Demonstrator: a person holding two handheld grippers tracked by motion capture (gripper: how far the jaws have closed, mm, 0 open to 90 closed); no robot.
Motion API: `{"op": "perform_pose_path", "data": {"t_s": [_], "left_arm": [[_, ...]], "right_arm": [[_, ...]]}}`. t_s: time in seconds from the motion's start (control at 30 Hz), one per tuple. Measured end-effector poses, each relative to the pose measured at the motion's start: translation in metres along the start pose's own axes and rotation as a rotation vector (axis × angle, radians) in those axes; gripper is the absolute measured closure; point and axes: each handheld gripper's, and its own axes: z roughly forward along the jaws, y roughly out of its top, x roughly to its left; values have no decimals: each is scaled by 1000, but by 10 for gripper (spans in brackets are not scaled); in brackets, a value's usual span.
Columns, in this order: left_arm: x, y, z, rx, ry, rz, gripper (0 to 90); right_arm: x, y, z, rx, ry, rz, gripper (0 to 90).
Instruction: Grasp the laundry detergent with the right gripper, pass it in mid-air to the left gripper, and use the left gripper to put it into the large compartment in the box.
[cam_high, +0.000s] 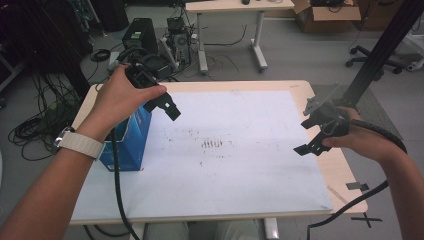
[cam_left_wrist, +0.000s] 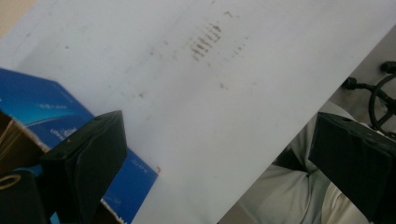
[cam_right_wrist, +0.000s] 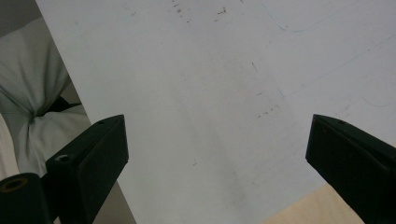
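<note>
Left gripper (cam_high: 167, 107) up over the blue box (cam_high: 131, 142), fingers spread, nothing held. Right gripper (cam_high: 312, 145) above the counter (cam_high: 300, 87), fingers released, empty.

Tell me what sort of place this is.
Likely a lab or workshop: computer towers and tangled cables sit on the floor, with a rolling office chair base and an open cardboard box behind the table.

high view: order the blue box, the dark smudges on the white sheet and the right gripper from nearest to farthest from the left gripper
1. blue box, just below the left gripper, at the table's left edge.
2. dark smudges, mid-sheet, to its right.
3. right gripper, far right edge.
</note>
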Motion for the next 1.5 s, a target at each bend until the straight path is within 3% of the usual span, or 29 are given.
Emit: {"op": "perform_pose_path", "data": {"t_s": [0.4, 0.63, 0.87, 1.17, 1.5], "left_arm": [[-6, 11, 18, 23, -43, 93, 49], [-13, 19, 32, 29, -63, 168, 50], [-15, 24, 42, 48, -80, 209, 50], [-14, 25, 51, 61, -96, 230, 50], [-19, 23, 61, 82, -122, 297, 50]], "right_arm": [[-4, 0, 2, 0, 8, 9, 56], [-4, 2, 4, -3, 10, 6, 55], [-6, 0, 2, -2, 6, 14, 55], [-8, 0, 4, 3, 6, 19, 55], [-10, 2, 8, 10, 12, 13, 55]]}}
